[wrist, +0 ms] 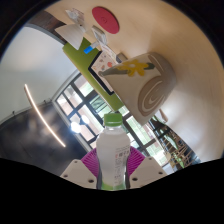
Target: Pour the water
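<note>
A: Report the position of the bottle (113,152).

B: The bottle stands upright between the two fingers, its base hidden below the fingertips. It carries a light green cap (114,120) and a white body with a green band lower down. The cap is on.

A: State of the jaws (113,176)?

B: The jaws are closed to about the bottle's width. The pink pads (90,162) lie against the bottle on both sides, with no gap visible, so the bottle is gripped.

A: Contents of the bottle?

B: Cannot tell. The body is opaque white; no liquid level is visible.

A: What lies beyond the bottle?

B: Above the cap, a ceiling with decorations: a red disc (105,15) and a white panel bearing a grey spiral (152,95). Behind the bottle, dark-framed windows (80,105).
</note>
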